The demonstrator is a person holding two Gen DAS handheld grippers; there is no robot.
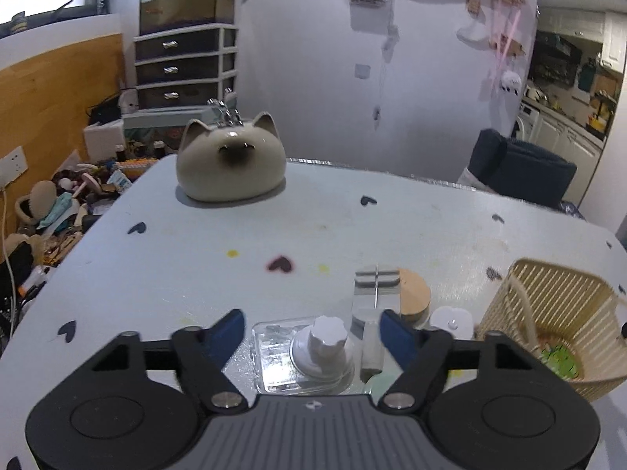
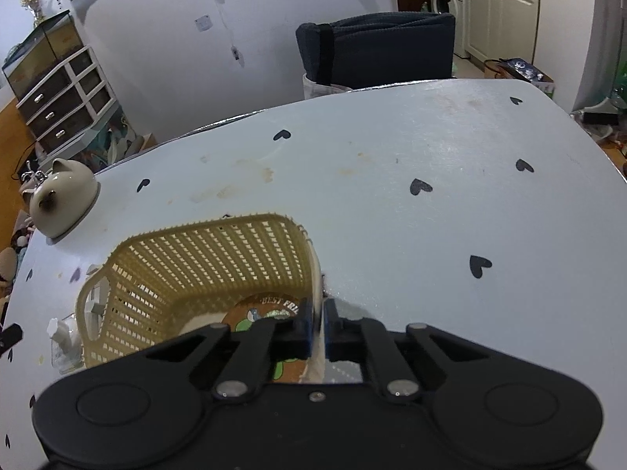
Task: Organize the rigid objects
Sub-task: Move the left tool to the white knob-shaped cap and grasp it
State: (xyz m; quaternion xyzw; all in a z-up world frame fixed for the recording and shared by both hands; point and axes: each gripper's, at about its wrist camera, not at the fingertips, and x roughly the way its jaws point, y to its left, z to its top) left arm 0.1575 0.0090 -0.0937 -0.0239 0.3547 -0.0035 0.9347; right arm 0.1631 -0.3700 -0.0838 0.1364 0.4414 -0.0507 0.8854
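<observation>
Left gripper [image 1: 313, 333] spread wide, straddling clear box [image 1: 301, 356] with white knob [image 1: 327, 337]. Basket [image 1: 556, 313] at 3 o'clock. Right gripper [image 2: 318, 323] clenched on basket rim [image 2: 315, 274]. Cat figurine [image 1: 231, 162] at 11 o'clock on table [image 1: 196, 266].

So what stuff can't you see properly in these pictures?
- Left wrist view: the near edge of the clear box is hidden behind the left gripper.
- Left wrist view: the basket is cut off by the right edge, so most of its inside is unseen.
- Right wrist view: the round mat in the basket is partly covered by the right gripper, so its words are incomplete.
- Right wrist view: the white knob is too small to identify.
</observation>
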